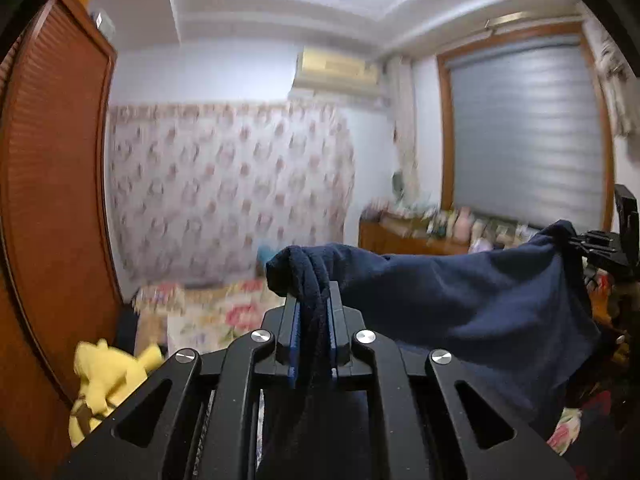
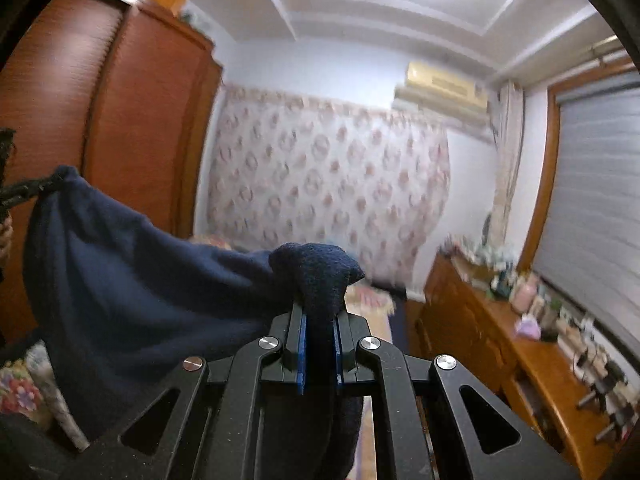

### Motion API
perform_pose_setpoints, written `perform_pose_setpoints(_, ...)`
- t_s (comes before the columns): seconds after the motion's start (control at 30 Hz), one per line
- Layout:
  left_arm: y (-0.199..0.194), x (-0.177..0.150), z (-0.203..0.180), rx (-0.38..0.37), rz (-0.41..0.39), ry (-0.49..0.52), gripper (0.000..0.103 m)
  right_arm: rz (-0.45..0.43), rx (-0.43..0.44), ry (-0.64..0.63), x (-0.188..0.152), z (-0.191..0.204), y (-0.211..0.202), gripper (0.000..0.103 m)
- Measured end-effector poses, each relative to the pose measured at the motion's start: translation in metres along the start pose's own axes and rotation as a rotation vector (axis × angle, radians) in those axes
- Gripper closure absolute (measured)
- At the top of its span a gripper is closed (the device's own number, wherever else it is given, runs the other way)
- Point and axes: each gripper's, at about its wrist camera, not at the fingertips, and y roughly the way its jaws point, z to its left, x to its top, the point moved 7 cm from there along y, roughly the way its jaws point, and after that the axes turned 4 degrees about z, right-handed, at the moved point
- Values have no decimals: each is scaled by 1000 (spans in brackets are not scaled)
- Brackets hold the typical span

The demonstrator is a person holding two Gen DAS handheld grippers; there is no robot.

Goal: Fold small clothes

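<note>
While raised above the floral bed (image 1: 224, 312), the left gripper (image 1: 313, 300) and right gripper (image 2: 320, 312) each clamp one bunched corner of a dark navy fleece garment (image 1: 460, 300), which hangs stretched between them.

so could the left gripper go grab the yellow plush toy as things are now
Probably not: the left gripper is shut on the navy garment, so it is occupied. The yellow plush toy lies low to its left, unobstructed.

A tall reddish-brown louvred wooden wardrobe (image 2: 120, 112) stands left of the pink floral curtain (image 1: 228, 184); a yellow plush toy (image 1: 106, 376), perhaps Pikachu, lies below.
</note>
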Motion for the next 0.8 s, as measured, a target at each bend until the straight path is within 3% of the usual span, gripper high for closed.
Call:
perform_pose_setpoints(0.17, 109, -28, 24, 56, 105, 14, 87, 174, 25, 116, -37, -11, 113, 92)
perform_pose_setpoints(0.23, 140, -42, 29, 50, 145, 11, 78, 253, 20, 161, -55, -11, 156, 90)
perform_pose_setpoints(0.3, 163, -59, 32, 43, 205, -9, 75, 326, 14, 185, -73, -8, 192, 80)
perform_pose_setpoints(0.37, 168, -75, 31, 19, 225, -28, 74, 396, -8, 205, -91, -5, 218, 79)
perform_pose_setpoints(0.47, 168, -98, 26, -7, 261, -36, 63, 432, -28, 206, -98, -3, 229, 60)
perform_pose_setpoints(0.5, 167, -107, 26, -11, 279, -35, 62, 438, -25, 210, -99, -4, 229, 58)
perform_pose_setpoints(0.63, 164, -129, 22, -41, 341, -37, 59, 451, -10, 227, -97, -14, 215, 58)
perform_pose_setpoints(0.7, 162, -138, 20, -49, 367, -23, 49, 444, -2, 232, -101, -19, 199, 58)
perform_pose_setpoints(0.77, 161, -149, 16, -75, 392, -14, 31, 439, 5, 235, -110, -20, 190, 58)
perform_pose_setpoints(0.8, 160, -157, 11, -98, 415, -12, 31, 437, 11, 239, -117, -20, 188, 58)
